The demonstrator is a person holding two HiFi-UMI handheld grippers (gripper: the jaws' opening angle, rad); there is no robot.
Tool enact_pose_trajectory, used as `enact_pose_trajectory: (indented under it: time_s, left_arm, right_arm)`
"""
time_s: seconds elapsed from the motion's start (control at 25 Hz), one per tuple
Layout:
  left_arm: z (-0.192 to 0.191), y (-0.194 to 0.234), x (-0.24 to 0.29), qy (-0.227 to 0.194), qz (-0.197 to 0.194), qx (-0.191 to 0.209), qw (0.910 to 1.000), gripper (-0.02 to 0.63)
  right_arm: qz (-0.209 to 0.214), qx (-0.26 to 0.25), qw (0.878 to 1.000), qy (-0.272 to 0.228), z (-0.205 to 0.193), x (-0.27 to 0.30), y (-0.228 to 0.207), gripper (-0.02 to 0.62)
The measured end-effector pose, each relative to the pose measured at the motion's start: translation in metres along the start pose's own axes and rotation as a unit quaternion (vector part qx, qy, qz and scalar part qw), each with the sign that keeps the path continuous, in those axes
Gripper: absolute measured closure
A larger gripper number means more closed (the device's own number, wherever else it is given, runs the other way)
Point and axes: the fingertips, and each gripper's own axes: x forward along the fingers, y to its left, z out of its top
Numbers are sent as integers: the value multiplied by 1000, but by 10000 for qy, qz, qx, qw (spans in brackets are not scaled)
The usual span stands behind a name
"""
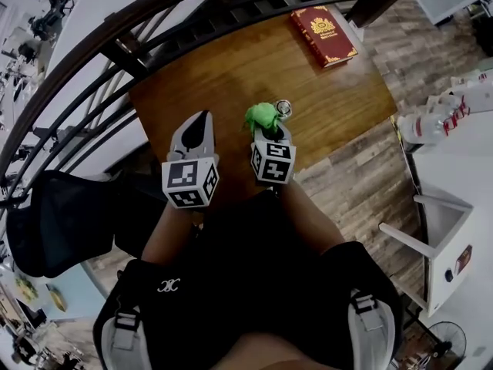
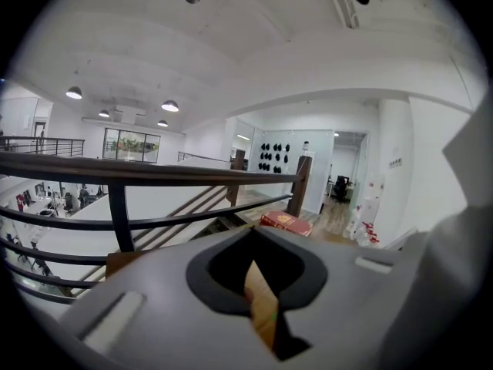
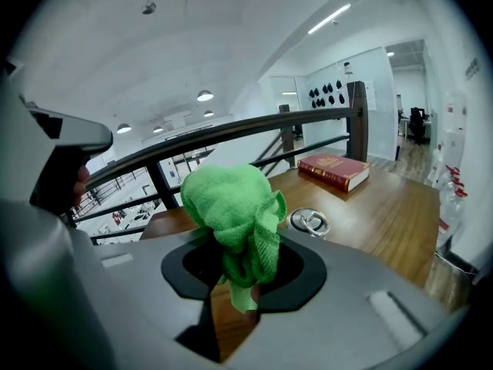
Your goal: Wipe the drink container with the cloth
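A bunched green cloth [image 1: 260, 116] [image 3: 233, 214] sticks up from my right gripper [image 1: 267, 129] [image 3: 240, 280], which is shut on it above the wooden table [image 1: 223, 68]. Just past the cloth stands the drink container [image 1: 283, 108] [image 3: 310, 221]. Only its round metal top with a ring handle shows. The cloth is close beside it; whether they touch I cannot tell. My left gripper [image 1: 202, 122] [image 2: 266, 318] hovers to the left of the right one, jaws together with nothing between them, a sliver of tabletop showing through.
A red book [image 1: 323, 35] [image 3: 333, 169] [image 2: 286, 222] lies at the table's far right corner. A dark curved railing [image 1: 115, 45] runs along the table's far and left sides. White bottles with red labels [image 1: 435, 118] and white furniture [image 1: 443, 237] stand to the right.
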Motion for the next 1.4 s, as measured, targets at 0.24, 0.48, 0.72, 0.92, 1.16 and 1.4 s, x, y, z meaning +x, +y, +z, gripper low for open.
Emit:
enact_pose_trajectory:
  time_s: [0.24, 0.48, 0.72, 0.92, 1.16, 1.4]
  left_arm:
    - [-10, 10, 10, 156, -187, -26, 9997, 555]
    - [-19, 19, 17, 297, -350, -65, 9989, 555]
    - [-29, 27, 23, 396, -421, -158, 9982, 555]
    - [-32, 33, 23, 426, -436, -175, 9980, 555]
    - [-36, 39, 24, 488, -454, -247, 9975, 555]
    - [-35, 32, 24, 420, -504, -347, 9972, 555]
  right_arm:
    - [-442, 211, 9978, 437, -25, 32, 0, 499]
    - [-778, 1013, 9888, 774, -43, 54, -10, 499]
    - [-1054, 1453, 9781, 1057, -64, 68, -20, 499]
    - [-1224, 1674, 9708, 1204, -77, 77, -27, 499]
    - [-1260, 1948, 9634, 1344, -89, 77, -32, 499]
    - [-1188, 1860, 9644, 1460, -99, 62, -40, 499]
